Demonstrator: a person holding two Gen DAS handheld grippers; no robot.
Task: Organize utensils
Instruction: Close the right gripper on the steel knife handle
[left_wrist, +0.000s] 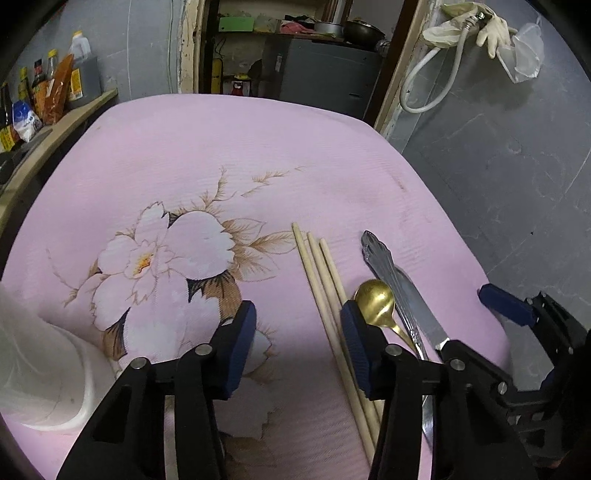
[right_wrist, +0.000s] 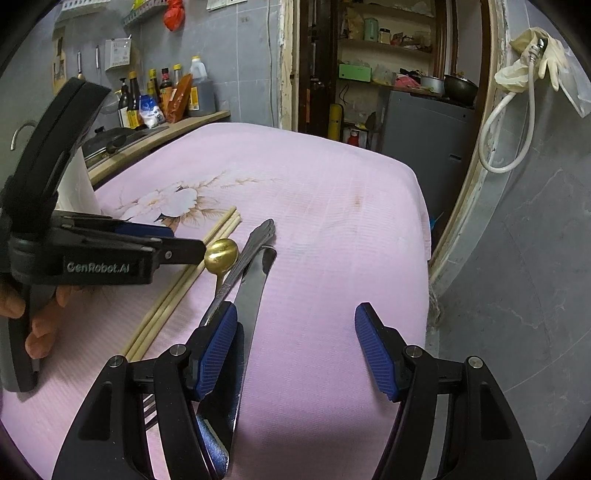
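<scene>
On the pink flowered cloth (left_wrist: 229, 147) lie three wooden chopsticks (left_wrist: 317, 269), a gold spoon (left_wrist: 375, 297), a silver fork with an ornate handle (left_wrist: 373, 247) and a table knife (left_wrist: 417, 306), side by side. My left gripper (left_wrist: 297, 347) is open over the cloth. Its right finger (left_wrist: 354, 347) sits over the chopsticks, beside the spoon bowl. My right gripper (right_wrist: 297, 350) is open too. The knife (right_wrist: 255, 288) runs just inside its left finger (right_wrist: 218, 347), and the fork (right_wrist: 264, 229) passes under that finger. Nothing is gripped.
A white container (left_wrist: 55, 387) stands at the cloth's left edge. Sauce bottles (right_wrist: 162, 92) line a wooden counter behind it. A hand (right_wrist: 40, 332) holds the left gripper (right_wrist: 177, 240). The cloth's right edge drops to a grey floor (left_wrist: 517, 184).
</scene>
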